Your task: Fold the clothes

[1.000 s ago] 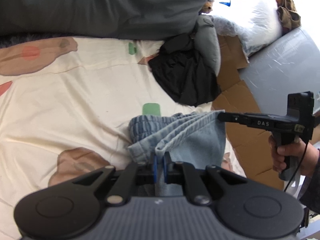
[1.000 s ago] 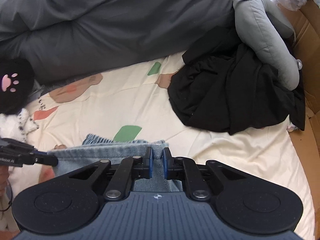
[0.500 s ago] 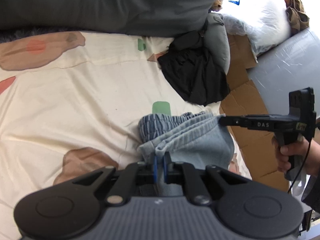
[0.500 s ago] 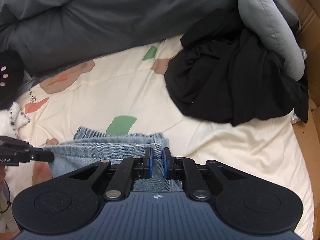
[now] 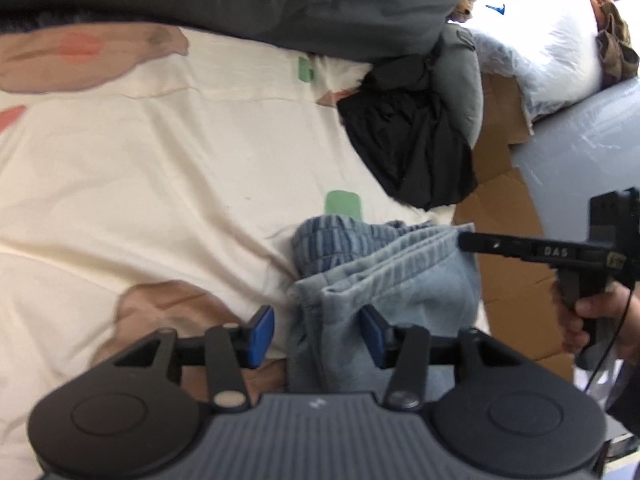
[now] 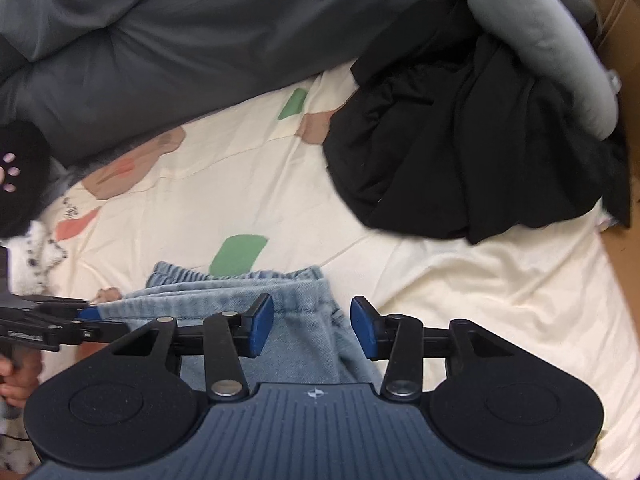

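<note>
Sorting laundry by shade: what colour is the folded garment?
Light blue denim, clearest in the right wrist view.
</note>
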Motion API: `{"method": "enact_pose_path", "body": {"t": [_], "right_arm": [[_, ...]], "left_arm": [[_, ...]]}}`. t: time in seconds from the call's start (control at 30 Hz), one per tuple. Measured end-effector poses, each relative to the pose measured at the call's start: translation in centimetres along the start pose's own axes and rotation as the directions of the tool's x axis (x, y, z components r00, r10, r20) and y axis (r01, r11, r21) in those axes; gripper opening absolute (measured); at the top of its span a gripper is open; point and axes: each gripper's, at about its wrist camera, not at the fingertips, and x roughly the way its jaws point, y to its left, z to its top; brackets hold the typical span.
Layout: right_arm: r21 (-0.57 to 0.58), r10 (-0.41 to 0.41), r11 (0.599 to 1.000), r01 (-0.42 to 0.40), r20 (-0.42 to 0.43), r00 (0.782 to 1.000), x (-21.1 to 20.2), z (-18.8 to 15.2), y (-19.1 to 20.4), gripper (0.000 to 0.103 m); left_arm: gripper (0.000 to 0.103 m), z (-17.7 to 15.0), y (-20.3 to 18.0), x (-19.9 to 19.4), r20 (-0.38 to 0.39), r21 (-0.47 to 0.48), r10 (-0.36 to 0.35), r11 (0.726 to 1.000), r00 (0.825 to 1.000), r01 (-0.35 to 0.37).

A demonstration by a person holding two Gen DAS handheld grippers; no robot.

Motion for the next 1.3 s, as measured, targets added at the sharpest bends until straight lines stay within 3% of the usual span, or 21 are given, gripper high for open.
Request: {"method": "enact_pose_path", "body": {"t": [0.07, 0.2, 0.23, 0.4, 0.47, 0.7, 0.83, 0.93, 1.03, 1.2, 1.3], "right_arm": [[0.031, 0.06, 0.998, -0.06, -0.014, 0.998, 0.5, 0.0, -0.8, 0.064], [0.055, 0.127, 0.991, -0.124, -0.063, 0.99, 1.8, 0.2, -2.0, 0.069], [0.051, 0.136, 0.99, -0.132, -0.07, 0.988, 2.0, 0.3, -2.2, 0.072], [0.014, 0.183, 0.983, -0.182, -0.078, 0.98, 2.1, 1.2, -2.2, 0.069], [0.022, 0.231, 0.973, -0.23, -0.079, 0.97, 1.7, 1.5, -2.1, 0.054], [0.004, 0.274, 0.962, -0.275, -0.094, 0.957, 0.8, 1.4, -1.3, 0.054], [-0.035, 0.218, 0.974, -0.222, -0.104, 0.97, 0.6, 1.4, -1.5, 0.064], [-0.024, 0.206, 0.977, -0.21, -0.131, 0.97, 1.4, 1.3, -2.6, 0.064], [0.009, 0.247, 0.969, -0.248, -0.141, 0.959, 2.4, 1.1, -3.7, 0.064], [0.098, 0.354, 0.935, -0.342, -0.163, 0.921, 5.0, 0.9, -5.3, 0.063], [0.099, 0.391, 0.92, -0.379, -0.155, 0.907, 5.4, 1.0, -5.4, 0.056]], "left_arm": [[0.05, 0.0, 0.1, 0.3, 0.0, -0.007, -0.03, 1.0, 1.0, 0.03], [0.049, 0.0, -0.1, 0.4, 0.012, -0.012, -0.044, 0.999, 0.999, 0.044], [0.044, 0.0, -0.1, 0.4, 0.015, -0.018, -0.047, 0.999, 0.999, 0.047], [0.036, -0.1, -1.4, -0.6, 0.042, 0.024, -0.03, 0.999, 0.999, 0.029], [0.033, -0.2, -1.6, -0.8, 0.048, 0.031, -0.027, 0.999, 0.998, 0.025], [0.028, -0.4, -1.4, -1.0, 0.054, 0.021, -0.021, 1.0, 0.998, 0.02], [0.027, -0.4, -1.2, -0.9, 0.052, 0.021, -0.021, 1.0, 0.998, 0.02], [0.027, -0.4, -1.0, -0.7, 0.052, 0.013, -0.011, 1.0, 0.999, 0.011], [0.025, -0.5, -1.0, -0.7, 0.054, 0.017, 0.0, 1.0, 0.999, -0.001], [0.024, -0.9, -0.7, -0.7, 0.055, 0.02, 0.017, 1.0, 0.998, -0.018], [0.024, -0.8, -0.5, -0.6, 0.053, 0.019, 0.015, 1.0, 0.999, -0.016]]}}
